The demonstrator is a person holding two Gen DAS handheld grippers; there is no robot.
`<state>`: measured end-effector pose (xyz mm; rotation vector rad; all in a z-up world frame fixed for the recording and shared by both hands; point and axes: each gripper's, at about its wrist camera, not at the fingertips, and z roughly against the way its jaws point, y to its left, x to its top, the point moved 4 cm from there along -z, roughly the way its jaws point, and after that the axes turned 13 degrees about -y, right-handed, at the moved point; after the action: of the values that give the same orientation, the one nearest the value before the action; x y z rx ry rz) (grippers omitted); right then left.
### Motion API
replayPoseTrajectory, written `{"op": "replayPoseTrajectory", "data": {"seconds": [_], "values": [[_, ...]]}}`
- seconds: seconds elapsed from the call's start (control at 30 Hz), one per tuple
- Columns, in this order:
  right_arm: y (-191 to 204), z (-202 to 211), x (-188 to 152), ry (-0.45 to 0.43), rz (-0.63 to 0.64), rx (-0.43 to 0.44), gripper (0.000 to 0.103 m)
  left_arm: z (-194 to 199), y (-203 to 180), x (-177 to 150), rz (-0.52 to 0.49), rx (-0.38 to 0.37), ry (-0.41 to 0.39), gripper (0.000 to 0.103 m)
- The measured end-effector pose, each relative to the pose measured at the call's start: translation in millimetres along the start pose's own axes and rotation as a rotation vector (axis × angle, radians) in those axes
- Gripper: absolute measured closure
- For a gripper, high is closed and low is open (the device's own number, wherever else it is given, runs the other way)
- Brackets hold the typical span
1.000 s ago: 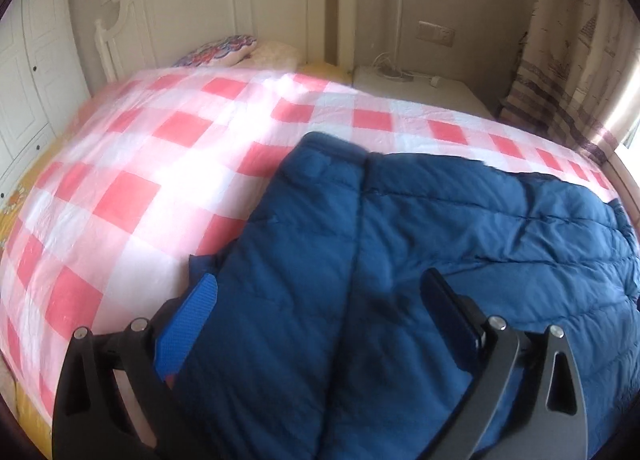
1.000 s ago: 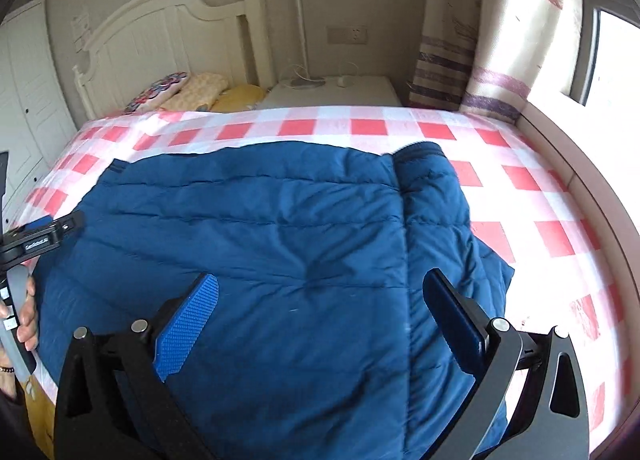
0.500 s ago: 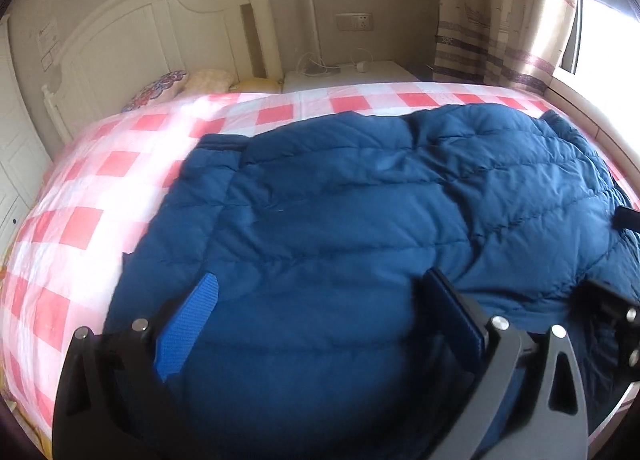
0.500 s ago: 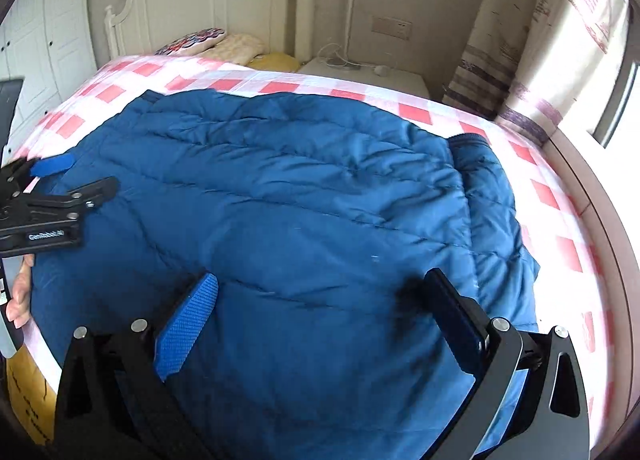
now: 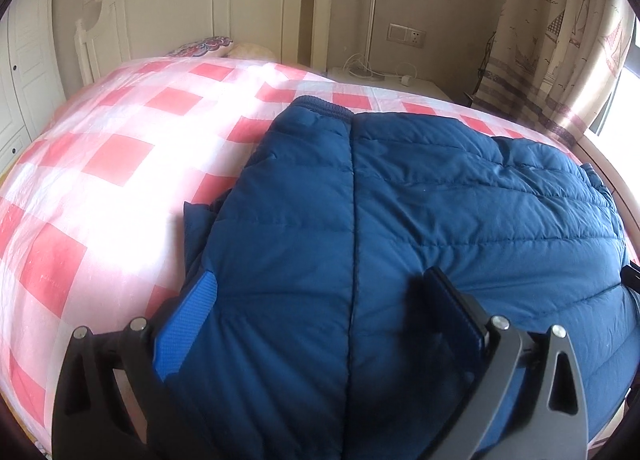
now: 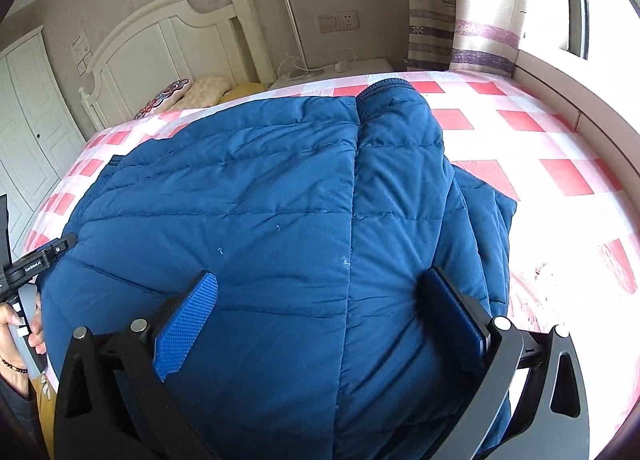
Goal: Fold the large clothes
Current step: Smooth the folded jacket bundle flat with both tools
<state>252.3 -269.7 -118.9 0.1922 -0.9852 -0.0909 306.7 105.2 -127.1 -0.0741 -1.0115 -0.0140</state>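
A dark blue quilted down jacket (image 5: pixel 420 228) lies spread on the red-and-white checked bed cover (image 5: pixel 100 164), a sleeve folded along each side. My left gripper (image 5: pixel 320 296) hovers open over the jacket's left part, its blue pads wide apart with nothing clamped. In the right wrist view the same jacket (image 6: pixel 260 200) fills the middle, and my right gripper (image 6: pixel 320 292) stands open above its right sleeve seam. The left gripper's black body (image 6: pixel 32 264) shows at the left edge there, held by a hand (image 6: pixel 16 324).
A white headboard (image 5: pixel 192 0) and pillows (image 6: pixel 188 94) lie at the far end. A bedside table (image 5: pixel 400 82) with cables stands beyond the bed; a curtain (image 5: pixel 560 32) and window ledge (image 6: pixel 560 76) run along the right. A white wardrobe (image 6: pixel 28 132) stands left.
Both wrist views have swung back and forth over the jacket: the left now faces its left sleeve and bare cover, the right its right sleeve. Both grippers stayed open.
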Motion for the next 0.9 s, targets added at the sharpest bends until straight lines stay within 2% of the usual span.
{"op": "replayPoseTrajectory", "data": {"seconds": [0.27, 0.37, 0.43, 0.47, 0.53, 0.67, 0.77, 0.9], "values": [[1.8, 1.8, 0.7, -0.002, 0.015, -0.017, 0.005, 2.1, -2.6, -1.2, -0.013, 0.017, -0.004, 0.001], [11.3, 16.4, 0.2, -0.026, 0.044, -0.114, 0.005, 13.3, -8.1, -1.2, -0.029, 0.081, -0.024, 0.001], [23.9, 32.7, -3.2, -0.066, 0.040, -0.124, 0.005, 29.0, -17.9, -3.3, -0.040, 0.124, -0.046, 0.002], [33.9, 41.9, -6.1, -0.090, 0.050, -0.096, 0.005, 39.0, -26.4, -4.5, -0.044, 0.114, -0.064, 0.002], [60.1, 57.8, -14.9, -0.119, 0.124, -0.066, 0.005, 60.3, -52.4, -8.1, -0.072, 0.038, -0.094, 0.002], [112.5, 70.2, -45.2, -0.116, 0.333, -0.031, 0.005, 84.4, -105.0, -31.0, -0.191, -0.019, -0.105, 0.002], [114.1, 65.9, -57.6, -0.121, 0.337, -0.058, 0.005, 83.3, -119.9, -52.3, -0.238, 0.023, -0.117, 0.002], [107.1, 66.0, -56.2, -0.094, 0.338, -0.032, 0.005, 81.9, -114.5, -61.4, -0.238, -0.006, -0.110, 0.002]]}}
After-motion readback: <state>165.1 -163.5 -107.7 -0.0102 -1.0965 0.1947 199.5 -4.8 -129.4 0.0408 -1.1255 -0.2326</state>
